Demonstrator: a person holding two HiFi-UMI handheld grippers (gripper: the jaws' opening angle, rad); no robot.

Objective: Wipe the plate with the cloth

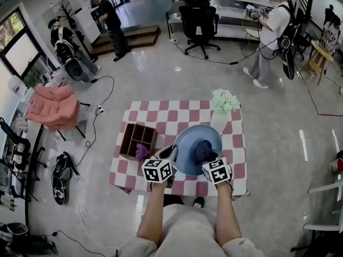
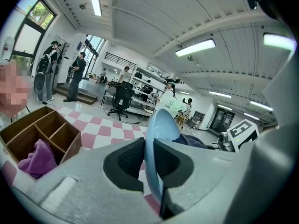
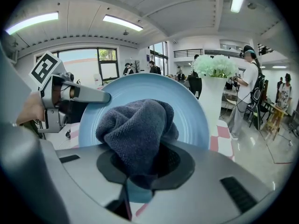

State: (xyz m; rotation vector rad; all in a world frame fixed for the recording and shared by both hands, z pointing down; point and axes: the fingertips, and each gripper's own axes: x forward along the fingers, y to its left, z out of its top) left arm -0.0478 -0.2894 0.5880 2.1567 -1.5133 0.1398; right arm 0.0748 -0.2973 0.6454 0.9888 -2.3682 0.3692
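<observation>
Right hand-held gripper [image 3: 140, 169] clamps cloth [image 3: 135, 129] against plate [image 3: 189, 111]

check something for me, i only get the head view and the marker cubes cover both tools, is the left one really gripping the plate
Observer: Yes. The left tool is shut on the rim of the plate, which runs edge-on between its jaws.
Operator: and the right one, holding the cloth or just resting on it
Observer: Holding it. The right tool is shut on a bunched end of the dark cloth.
Operator: is the cloth on the plate
Observer: Seen edge-on from the left gripper view, the cloth lies against the plate's hollow face with no gap showing.
</observation>
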